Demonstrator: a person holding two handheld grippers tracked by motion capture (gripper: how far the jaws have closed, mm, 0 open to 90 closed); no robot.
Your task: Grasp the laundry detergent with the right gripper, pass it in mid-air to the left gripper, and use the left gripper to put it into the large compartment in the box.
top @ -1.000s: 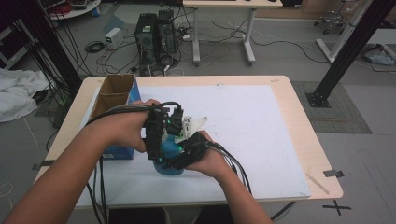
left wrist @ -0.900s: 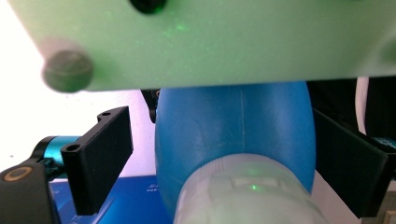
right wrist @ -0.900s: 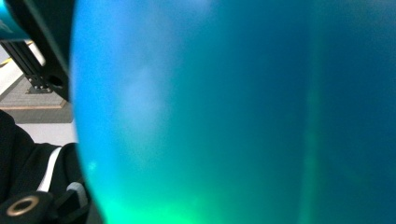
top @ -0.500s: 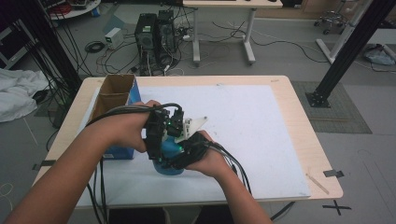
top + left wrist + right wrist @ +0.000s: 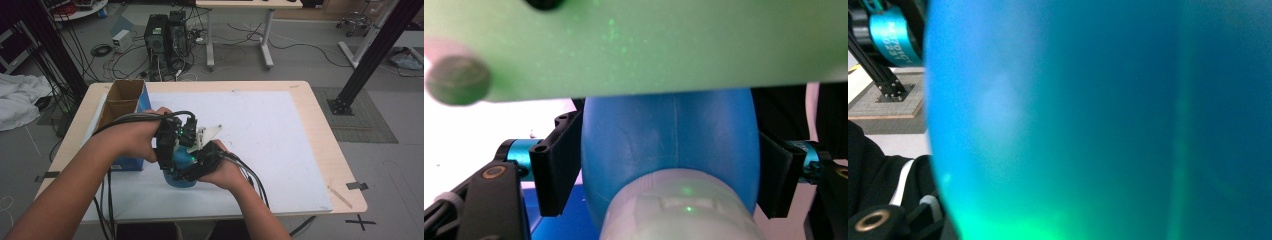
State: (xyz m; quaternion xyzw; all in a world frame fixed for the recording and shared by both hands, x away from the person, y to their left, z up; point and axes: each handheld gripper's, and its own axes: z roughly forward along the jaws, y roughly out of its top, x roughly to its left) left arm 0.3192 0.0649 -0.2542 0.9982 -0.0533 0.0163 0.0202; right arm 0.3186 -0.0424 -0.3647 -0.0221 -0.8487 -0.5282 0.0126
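A blue bottle stands upright on the white mat near the table's front, with both hands wrapped around it. My left gripper comes down on it from above. In the left gripper view its black jaws have just been closing. They now meet both sides of the blue bottle just past the pale cap. My right gripper grips the bottle's body from the right side. The blue bottle sits blurred right against the lens in the right gripper view. A green-lit plate crosses the top of the left gripper view.
An open cardboard box with blue sides stands just left of the hands. The white mat covers most of the wooden table. Black cables trail off the front edge. Computers and desks stand on the floor beyond.
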